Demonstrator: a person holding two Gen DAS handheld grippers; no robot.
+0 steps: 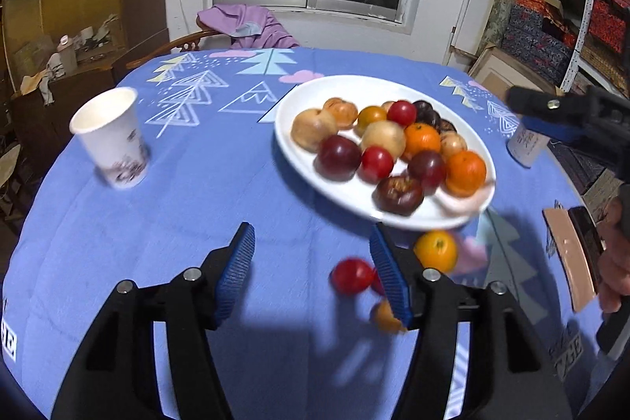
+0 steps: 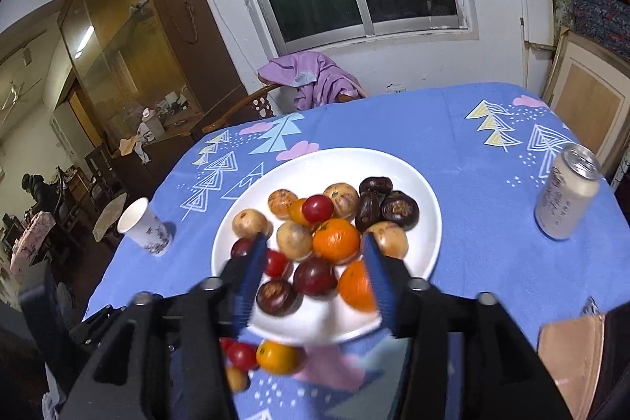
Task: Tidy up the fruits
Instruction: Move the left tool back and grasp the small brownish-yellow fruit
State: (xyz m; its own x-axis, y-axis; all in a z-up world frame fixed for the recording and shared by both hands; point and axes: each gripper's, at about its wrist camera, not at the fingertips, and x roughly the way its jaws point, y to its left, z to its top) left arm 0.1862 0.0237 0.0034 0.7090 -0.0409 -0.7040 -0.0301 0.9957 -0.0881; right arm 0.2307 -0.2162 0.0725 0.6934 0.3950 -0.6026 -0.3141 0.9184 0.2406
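Note:
A white plate (image 1: 315, 97) piled with several fruits sits on the blue tablecloth; it also shows in the right wrist view (image 2: 393, 168). Loose on the cloth near its front rim lie a red tomato (image 1: 351, 275), an orange fruit (image 1: 436, 250) and a small yellow-brown fruit (image 1: 384, 317); the right wrist view shows the tomato (image 2: 241, 356), orange fruit (image 2: 277, 357) and small fruit (image 2: 236, 378) too. My left gripper (image 1: 311, 272) is open and empty above the cloth, left of these. My right gripper (image 2: 311, 282) is open and empty above the plate's front fruits.
A paper cup (image 1: 112, 138) stands at the left (image 2: 145, 228). A drinks can (image 2: 567, 197) stands at the right (image 1: 525, 146). A phone and a pinkish card (image 1: 571, 258) lie at the right edge. A chair with purple cloth (image 1: 248, 26) stands behind the table.

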